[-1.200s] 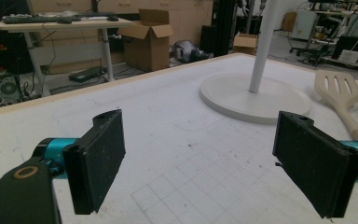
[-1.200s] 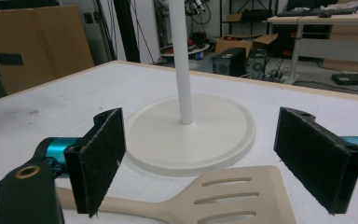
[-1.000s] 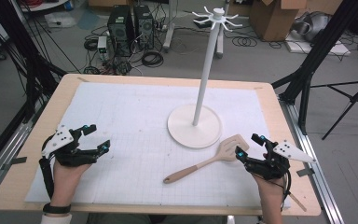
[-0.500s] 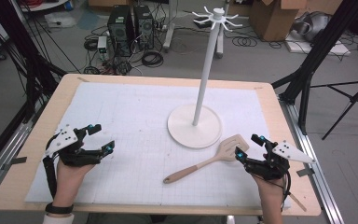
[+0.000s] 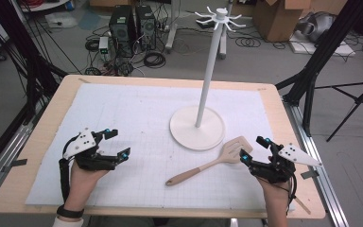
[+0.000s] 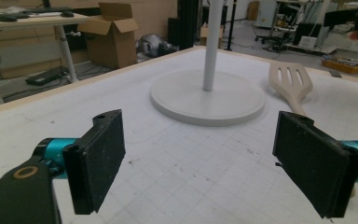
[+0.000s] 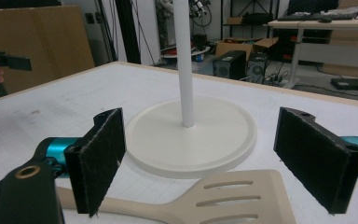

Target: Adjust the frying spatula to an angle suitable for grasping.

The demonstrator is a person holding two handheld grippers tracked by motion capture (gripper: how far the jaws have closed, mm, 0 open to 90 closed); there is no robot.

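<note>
A pale wooden slotted spatula point(image 5: 212, 162) lies flat on the white grid mat, its head toward the right and its handle pointing front-left. A white stand point(image 5: 198, 126) with a round base, a tall pole and hooks at the top rises mid-table. My right gripper point(image 5: 254, 149) rests open just right of the spatula head point(image 7: 233, 196), which lies below and between its jaws. My left gripper point(image 5: 115, 142) is open at the front left, with nothing between its jaws. From there the stand base point(image 6: 208, 95) and the spatula point(image 6: 291, 82) lie farther off.
The white mat point(image 5: 142, 118) covers most of the wooden table point(image 5: 42, 142). Black frame legs, computer towers, cables and cardboard boxes stand on the floor beyond the far edge. A metal rail point(image 5: 319, 165) runs along the right side.
My left gripper has shifted slightly to the right over the mat. The right gripper and the spatula stay where they were.
</note>
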